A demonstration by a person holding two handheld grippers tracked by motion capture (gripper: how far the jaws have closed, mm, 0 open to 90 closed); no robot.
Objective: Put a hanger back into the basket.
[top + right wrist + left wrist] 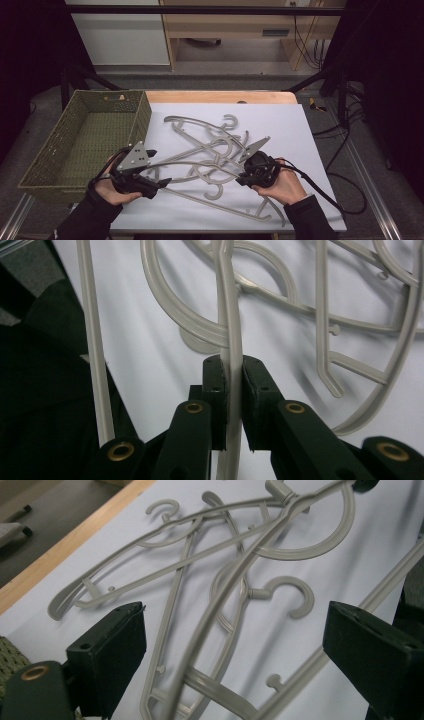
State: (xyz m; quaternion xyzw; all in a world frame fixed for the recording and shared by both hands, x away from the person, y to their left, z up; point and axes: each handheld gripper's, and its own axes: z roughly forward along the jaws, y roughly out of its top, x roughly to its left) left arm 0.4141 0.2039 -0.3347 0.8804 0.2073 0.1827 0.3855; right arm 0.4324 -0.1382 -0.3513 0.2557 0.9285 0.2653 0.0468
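The right claw (231, 390) is clenched on the thin bar of one grey hanger (229, 315), whose far end is tangled in the pile of hangers (210, 150) ahead of it. I judge a lift could drag neighbours along or twist the bar loose. The left claw (235, 645), released, hovers tilted over the same pile, the basket (80, 135) beside it.

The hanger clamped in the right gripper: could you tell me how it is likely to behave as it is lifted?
The hanger looks like thin moulded plastic, so probably light and fairly stiff. It lies tangled among the other hangers, so its hook may snag and drag them. The right gripper pinches one narrow bar, so it may swing.
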